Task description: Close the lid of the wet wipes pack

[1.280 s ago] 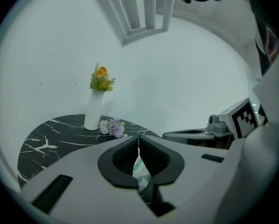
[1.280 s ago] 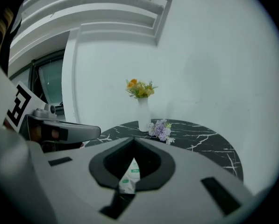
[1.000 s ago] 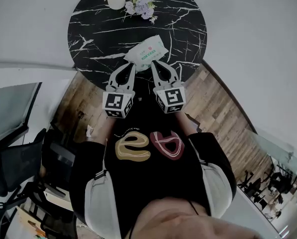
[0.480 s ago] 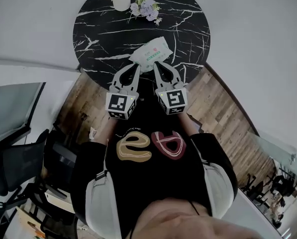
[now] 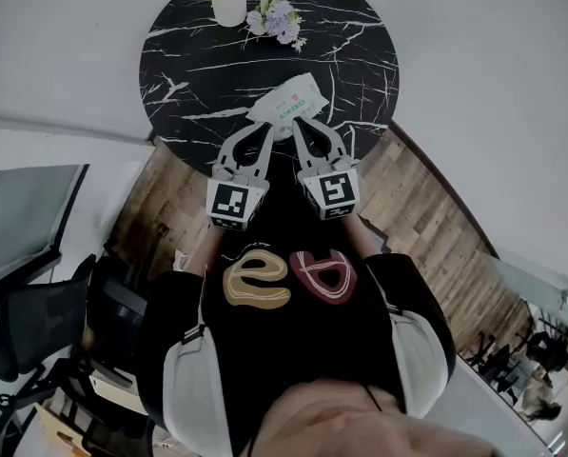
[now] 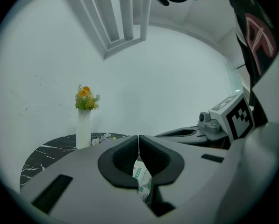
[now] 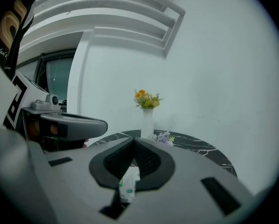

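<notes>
The left tool (image 5: 266,128) and right tool (image 5: 298,123), both clenched empty, are nearer the wipes pack (image 5: 288,98) than before, ready to push it shut.

Left tongs (image 5: 265,128), right tongs (image 5: 298,121) abreast (jaws together)

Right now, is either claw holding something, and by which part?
Nothing is held. The left claw and right claw are both shut, tips together; the wet wipes pack lies on the table at their tips.
</notes>
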A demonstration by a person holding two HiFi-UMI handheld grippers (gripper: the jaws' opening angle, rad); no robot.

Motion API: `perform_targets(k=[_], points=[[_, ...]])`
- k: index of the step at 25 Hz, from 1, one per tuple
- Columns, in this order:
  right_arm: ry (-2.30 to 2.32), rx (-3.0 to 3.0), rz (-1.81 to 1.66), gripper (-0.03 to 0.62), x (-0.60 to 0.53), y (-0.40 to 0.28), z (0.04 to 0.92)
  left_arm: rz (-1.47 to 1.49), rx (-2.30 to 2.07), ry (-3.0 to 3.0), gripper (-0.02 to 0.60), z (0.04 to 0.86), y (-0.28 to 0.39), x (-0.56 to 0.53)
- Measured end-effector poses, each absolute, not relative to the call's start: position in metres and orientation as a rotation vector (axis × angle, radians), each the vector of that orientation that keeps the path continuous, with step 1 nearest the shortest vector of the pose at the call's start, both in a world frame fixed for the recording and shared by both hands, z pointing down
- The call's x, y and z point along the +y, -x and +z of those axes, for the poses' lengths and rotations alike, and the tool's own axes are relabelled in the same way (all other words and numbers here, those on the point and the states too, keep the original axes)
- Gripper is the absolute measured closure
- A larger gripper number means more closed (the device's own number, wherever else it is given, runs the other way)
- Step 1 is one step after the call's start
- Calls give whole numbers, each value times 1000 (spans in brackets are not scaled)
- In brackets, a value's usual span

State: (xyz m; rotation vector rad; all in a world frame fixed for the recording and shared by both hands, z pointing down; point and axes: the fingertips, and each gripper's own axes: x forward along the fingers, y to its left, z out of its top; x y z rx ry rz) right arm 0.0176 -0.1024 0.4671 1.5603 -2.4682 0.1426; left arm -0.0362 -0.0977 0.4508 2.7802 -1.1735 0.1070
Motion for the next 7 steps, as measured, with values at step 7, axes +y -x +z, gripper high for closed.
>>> perform_targets(k=[7], points=[[-1574,-2511,148,583,-95,-18,461,130,-1171,-2778,560,447,35,-95]])
